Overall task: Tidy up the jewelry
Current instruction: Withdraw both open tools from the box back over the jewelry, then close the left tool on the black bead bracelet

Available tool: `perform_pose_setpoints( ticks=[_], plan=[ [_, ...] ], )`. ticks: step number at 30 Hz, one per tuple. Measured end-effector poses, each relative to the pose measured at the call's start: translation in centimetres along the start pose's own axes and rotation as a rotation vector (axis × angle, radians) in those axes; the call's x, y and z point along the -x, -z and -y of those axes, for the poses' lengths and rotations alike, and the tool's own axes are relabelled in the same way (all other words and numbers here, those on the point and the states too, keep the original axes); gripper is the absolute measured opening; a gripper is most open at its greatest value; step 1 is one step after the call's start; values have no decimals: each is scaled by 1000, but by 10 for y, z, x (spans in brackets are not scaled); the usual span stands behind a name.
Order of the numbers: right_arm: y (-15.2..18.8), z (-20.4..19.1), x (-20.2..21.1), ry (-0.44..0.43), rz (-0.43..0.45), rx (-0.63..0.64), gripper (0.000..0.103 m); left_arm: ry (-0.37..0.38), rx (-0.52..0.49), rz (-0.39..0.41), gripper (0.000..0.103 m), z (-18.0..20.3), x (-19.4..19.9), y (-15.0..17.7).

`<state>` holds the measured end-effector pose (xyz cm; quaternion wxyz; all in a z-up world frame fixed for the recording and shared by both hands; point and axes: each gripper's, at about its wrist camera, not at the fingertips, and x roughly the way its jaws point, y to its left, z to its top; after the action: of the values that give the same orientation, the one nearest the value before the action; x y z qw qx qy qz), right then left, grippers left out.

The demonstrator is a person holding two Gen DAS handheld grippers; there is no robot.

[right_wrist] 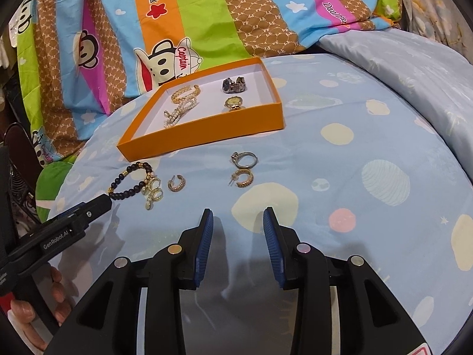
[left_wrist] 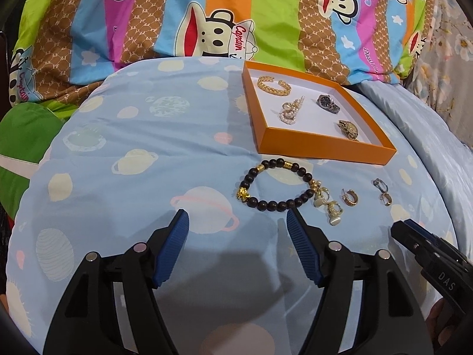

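Observation:
An orange tray (left_wrist: 322,151) (right_wrist: 201,134) sits on the blue bed cover and holds a gold bracelet (left_wrist: 273,84), a pearl piece (left_wrist: 291,112), a dark watch (left_wrist: 328,103) and a gold watch (left_wrist: 348,128). In front of it lie a dark bead bracelet (left_wrist: 275,185) (right_wrist: 130,182), pearl-drop earrings (left_wrist: 328,207) (right_wrist: 152,190), a gold hoop (left_wrist: 350,197) (right_wrist: 177,184), a silver ring (right_wrist: 245,159) and another gold hoop (right_wrist: 243,179). My left gripper (left_wrist: 238,217) is open and empty, short of the bead bracelet. My right gripper (right_wrist: 238,217) is open and empty, short of the hoops.
A colourful striped cartoon quilt (left_wrist: 207,14) is bunched behind the tray. A paler blue blanket (right_wrist: 399,59) rises at the right. The right gripper's tip (left_wrist: 414,236) shows at the lower right of the left wrist view; the left gripper's tip (right_wrist: 88,210) shows at the left of the right wrist view.

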<state>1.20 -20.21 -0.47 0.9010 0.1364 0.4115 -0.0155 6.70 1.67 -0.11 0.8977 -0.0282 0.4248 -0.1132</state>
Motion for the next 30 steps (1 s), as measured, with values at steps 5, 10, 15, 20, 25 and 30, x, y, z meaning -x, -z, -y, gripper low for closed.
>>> perform_pose_setpoints(
  ticks=[5, 10, 15, 20, 25, 30],
  plan=[
    [-5, -3, -4, -13, -1, -5, 36, 3, -13, -13, 66, 3, -4, -1],
    [-12, 3, -9, -17, 5, -31, 36, 17, -15, -21, 66, 6, -13, -9],
    [-14, 2, -11, -20, 2, -30, 36, 32, -51, -36, 77, 16, -22, -15],
    [-17, 4, -15, -29, -1, -43, 36, 26, -53, -40, 77, 19, -31, -23],
    [-20, 4, -17, -29, -1, -46, 36, 12, -9, -30, 71, 13, -34, -29],
    [-25, 2, -23, -12, -7, -39, 36, -8, -42, -30, 55, 19, -36, -30]
  ],
)
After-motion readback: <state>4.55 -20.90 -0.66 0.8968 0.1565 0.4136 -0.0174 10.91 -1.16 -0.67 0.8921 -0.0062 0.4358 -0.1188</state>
